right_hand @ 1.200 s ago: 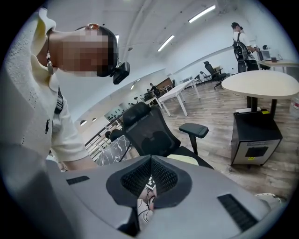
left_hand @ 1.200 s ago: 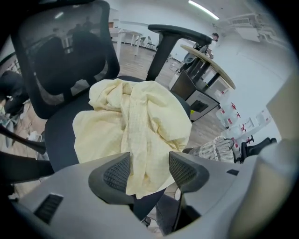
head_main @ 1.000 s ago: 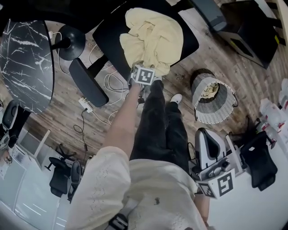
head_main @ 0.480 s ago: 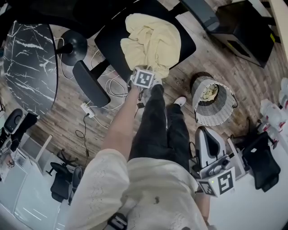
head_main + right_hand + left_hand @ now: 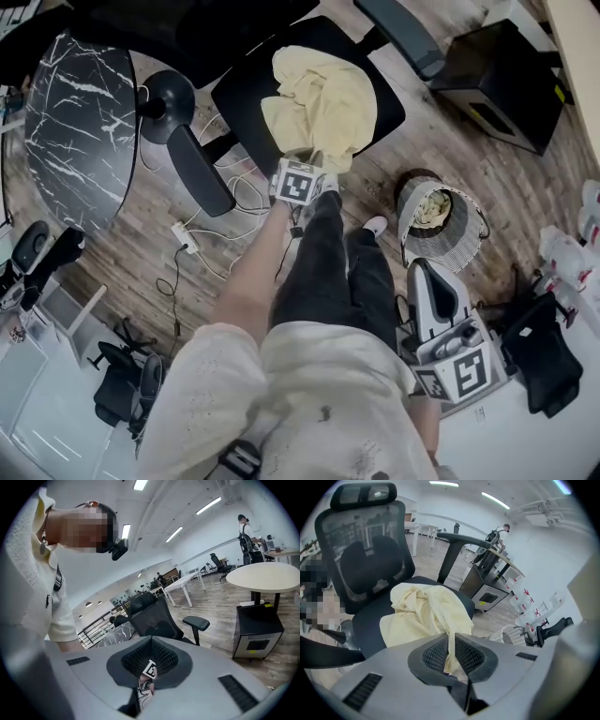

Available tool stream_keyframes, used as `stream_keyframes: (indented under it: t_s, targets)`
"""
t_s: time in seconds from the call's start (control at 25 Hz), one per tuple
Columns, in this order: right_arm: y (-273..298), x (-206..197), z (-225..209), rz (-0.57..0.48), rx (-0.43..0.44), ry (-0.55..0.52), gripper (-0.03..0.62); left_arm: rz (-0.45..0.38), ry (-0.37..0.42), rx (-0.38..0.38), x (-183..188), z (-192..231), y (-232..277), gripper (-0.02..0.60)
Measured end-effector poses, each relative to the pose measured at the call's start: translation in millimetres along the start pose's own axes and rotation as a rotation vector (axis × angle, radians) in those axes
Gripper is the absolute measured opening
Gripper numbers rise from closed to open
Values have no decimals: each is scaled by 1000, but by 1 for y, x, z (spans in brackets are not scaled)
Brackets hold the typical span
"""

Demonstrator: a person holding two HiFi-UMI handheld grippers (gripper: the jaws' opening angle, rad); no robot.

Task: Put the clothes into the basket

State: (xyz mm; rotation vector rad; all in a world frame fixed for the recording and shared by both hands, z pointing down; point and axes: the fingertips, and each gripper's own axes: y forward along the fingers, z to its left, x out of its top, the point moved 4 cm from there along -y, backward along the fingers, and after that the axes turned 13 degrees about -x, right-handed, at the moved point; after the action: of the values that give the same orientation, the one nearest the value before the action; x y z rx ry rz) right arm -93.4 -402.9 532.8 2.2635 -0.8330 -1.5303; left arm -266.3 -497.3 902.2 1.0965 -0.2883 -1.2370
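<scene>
Yellow cloth [image 5: 422, 616] pinched in left tool [image 5: 451, 640] (gripped end hidden); right tool [image 5: 151, 641] closed.

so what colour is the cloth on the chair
The cloth is pale yellow, seen best in the left gripper view.

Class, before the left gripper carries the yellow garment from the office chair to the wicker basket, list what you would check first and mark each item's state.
1. Grip: the left gripper jaws have just closed and pinch a fold of the yellow garment: ok.
2. Garment clear of the office chair: not ok, most of it lies on the chair.
3. Wicker basket upright, mouth open: ok; some cloth already lies inside.
4. Right gripper free: ok, jaws together on nothing.
5. Garment's far end free of snags: cannot tell.
</scene>
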Motion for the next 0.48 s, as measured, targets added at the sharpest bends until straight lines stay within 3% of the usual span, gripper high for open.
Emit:
stream_keyframes:
  t_s: [0.48]
  targets:
    - [-59,15,-17,-36,53,-60,10,-183,-8,-4,22,-77,-59,51]
